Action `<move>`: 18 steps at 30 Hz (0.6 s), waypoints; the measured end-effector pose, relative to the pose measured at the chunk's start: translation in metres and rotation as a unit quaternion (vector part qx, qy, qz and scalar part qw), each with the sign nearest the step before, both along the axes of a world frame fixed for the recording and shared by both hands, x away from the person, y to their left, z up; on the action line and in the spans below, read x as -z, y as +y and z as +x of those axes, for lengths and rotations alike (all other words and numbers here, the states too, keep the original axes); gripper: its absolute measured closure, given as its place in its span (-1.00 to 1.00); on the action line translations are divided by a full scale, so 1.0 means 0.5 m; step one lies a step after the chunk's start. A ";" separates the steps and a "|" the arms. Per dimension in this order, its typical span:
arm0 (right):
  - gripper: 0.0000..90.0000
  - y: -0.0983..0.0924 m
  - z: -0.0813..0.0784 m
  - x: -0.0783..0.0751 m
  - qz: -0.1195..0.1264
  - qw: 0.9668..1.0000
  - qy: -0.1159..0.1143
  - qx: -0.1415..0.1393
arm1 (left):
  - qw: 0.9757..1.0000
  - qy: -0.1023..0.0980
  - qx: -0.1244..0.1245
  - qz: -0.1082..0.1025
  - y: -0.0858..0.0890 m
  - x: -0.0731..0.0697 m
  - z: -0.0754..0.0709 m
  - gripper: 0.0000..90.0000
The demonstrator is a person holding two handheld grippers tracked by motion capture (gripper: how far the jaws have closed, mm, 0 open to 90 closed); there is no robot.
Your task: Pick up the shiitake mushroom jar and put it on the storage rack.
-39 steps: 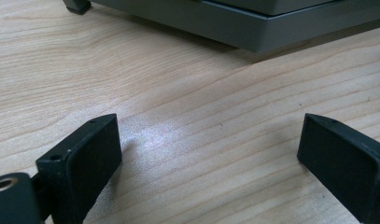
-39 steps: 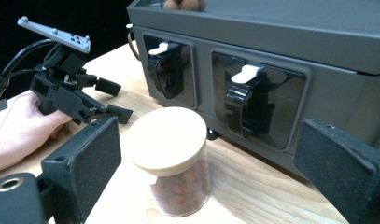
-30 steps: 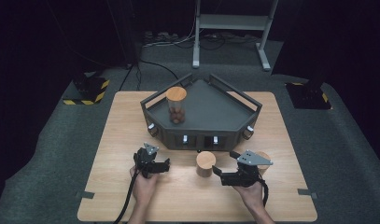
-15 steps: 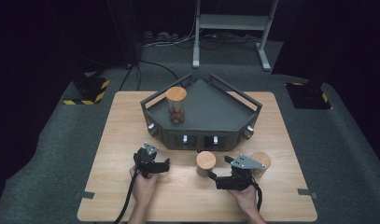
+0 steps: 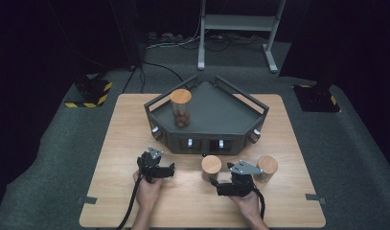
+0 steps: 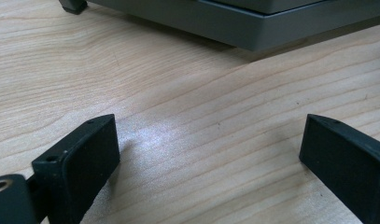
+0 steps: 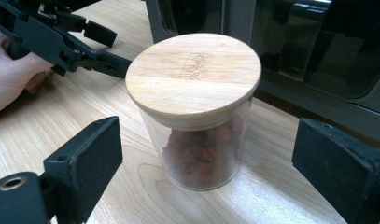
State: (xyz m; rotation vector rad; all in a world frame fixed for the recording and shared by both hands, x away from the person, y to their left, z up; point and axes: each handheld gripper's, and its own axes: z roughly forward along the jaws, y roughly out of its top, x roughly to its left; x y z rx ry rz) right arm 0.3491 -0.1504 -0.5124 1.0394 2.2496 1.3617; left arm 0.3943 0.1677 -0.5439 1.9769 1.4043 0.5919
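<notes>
A short glass jar [image 5: 211,166] with a wooden lid [image 7: 193,74] and brown pieces inside stands on the table in front of the grey tray [image 5: 216,115]. My right gripper [image 5: 217,185] is open just right of this jar; in the right gripper view its jaws [image 7: 208,144] flank the jar without touching it. My left gripper [image 5: 171,168] rests open on the wood to the jar's left, its jaws [image 6: 211,158] just having opened further with nothing between them. A second short jar [image 5: 268,166] stands at the right. A tall jar [image 5: 180,108] stands on the tray.
The tray has raised rails and small knobs [image 5: 189,143] along its front wall, close behind the near jar. The table's front edge [image 5: 202,224] lies just under both hands. Cables and a metal stand [image 5: 240,28] sit on the dark floor beyond.
My right gripper has come down and shifted left toward the near jar, uncovering the jar at the right. The left hand has stayed where it was.
</notes>
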 end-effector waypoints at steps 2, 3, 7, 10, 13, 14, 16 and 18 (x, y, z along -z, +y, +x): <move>-0.82 0.003 0.001 0.003 -0.003 1.000 0.001 0.000 | 1.000 0.000 0.000 0.000 0.000 0.000 0.000 -0.90; -0.82 0.005 0.002 0.004 -0.005 1.000 0.002 0.000 | 1.000 0.000 0.000 0.000 0.000 0.000 0.000 -0.90; -0.81 0.012 0.006 0.008 -0.010 1.000 0.004 -0.001 | 1.000 0.000 0.000 0.000 0.000 0.000 0.000 -0.90; -0.81 0.019 0.010 0.013 -0.015 1.000 0.007 -0.002 | 1.000 0.000 0.000 0.000 0.000 0.000 0.000 -0.89; -0.80 0.024 0.015 0.017 -0.016 1.000 0.010 -0.002 | 1.000 0.000 0.000 0.000 0.000 0.000 0.000 -0.90; -0.80 0.026 0.016 0.019 -0.016 1.000 0.011 -0.001 | 1.000 0.000 0.000 0.000 0.000 0.000 0.000 -0.90; -0.80 0.030 0.018 0.021 -0.018 1.000 0.013 -0.001 | 1.000 0.000 0.000 0.000 0.000 0.000 0.000 -0.90; -0.79 0.034 0.020 0.024 -0.021 1.000 0.013 -0.001 | 1.000 0.000 0.000 0.000 0.000 0.000 0.000 -0.90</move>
